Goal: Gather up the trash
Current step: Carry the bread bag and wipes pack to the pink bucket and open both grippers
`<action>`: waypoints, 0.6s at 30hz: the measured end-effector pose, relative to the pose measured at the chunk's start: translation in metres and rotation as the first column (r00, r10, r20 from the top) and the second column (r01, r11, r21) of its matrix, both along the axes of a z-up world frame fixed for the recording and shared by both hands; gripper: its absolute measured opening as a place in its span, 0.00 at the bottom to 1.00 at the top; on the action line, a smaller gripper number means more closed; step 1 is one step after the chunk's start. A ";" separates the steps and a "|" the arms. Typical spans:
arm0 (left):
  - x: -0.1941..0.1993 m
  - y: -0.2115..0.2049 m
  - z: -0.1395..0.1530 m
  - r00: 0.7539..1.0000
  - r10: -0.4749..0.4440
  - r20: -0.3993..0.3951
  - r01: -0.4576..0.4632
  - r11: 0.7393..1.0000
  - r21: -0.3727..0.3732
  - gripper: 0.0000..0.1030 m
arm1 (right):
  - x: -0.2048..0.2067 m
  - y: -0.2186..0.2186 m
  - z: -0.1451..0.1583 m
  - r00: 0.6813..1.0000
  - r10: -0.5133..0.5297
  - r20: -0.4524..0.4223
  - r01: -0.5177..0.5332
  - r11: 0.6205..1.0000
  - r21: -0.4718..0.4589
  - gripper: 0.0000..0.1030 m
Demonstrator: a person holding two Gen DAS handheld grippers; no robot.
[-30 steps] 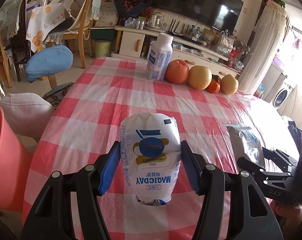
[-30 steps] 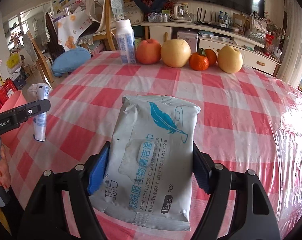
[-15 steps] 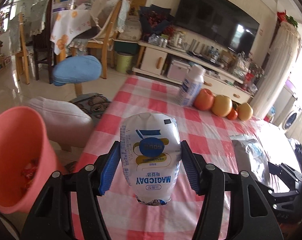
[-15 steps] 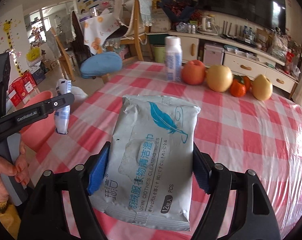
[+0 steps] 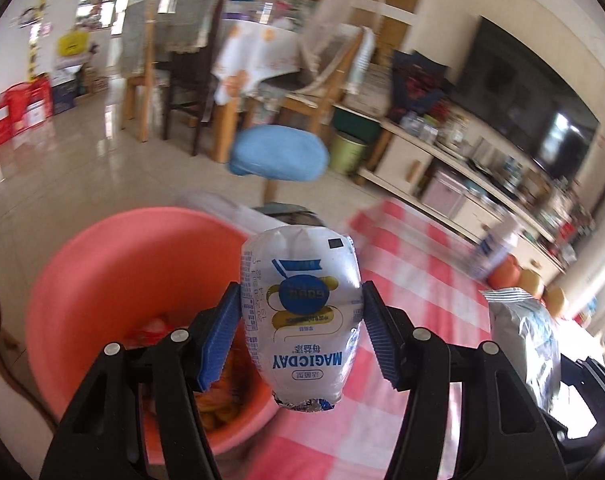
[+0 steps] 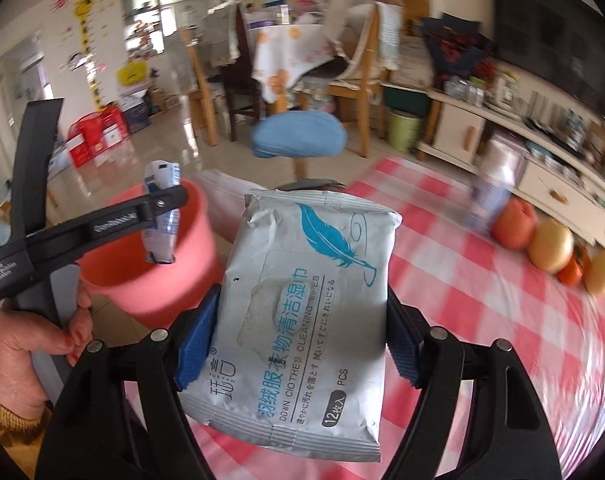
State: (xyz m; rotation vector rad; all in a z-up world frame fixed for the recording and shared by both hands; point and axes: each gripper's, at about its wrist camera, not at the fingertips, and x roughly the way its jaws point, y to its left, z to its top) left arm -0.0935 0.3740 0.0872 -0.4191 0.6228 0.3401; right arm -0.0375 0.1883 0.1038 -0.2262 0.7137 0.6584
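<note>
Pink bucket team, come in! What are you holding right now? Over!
Left gripper shut on milk pouch. Right gripper shut on wipes pack. Pink bucket beside the table, trash inside. Nothing blocking it.

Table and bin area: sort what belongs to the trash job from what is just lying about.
Job:
- yogurt pouch, in left gripper
- wipes pack, in right gripper
- pink bin

Lying about:
- fruit
- white bottle
- blue cushion

Bright daylight, motion-blurred background, fisheye-warped dark corners.
</note>
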 end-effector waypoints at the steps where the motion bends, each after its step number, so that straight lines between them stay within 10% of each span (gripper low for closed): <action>1: -0.003 0.009 -0.001 1.000 0.025 -0.003 -0.025 1.000 -0.002 0.59 | 0.000 0.011 0.001 1.000 0.018 0.004 -0.017 1.000 -0.006 0.73; 18: -0.042 0.109 -0.024 0.957 0.284 -0.052 -0.287 0.955 -0.067 0.59 | 0.001 0.156 -0.018 0.975 0.220 0.008 -0.218 0.969 -0.113 0.73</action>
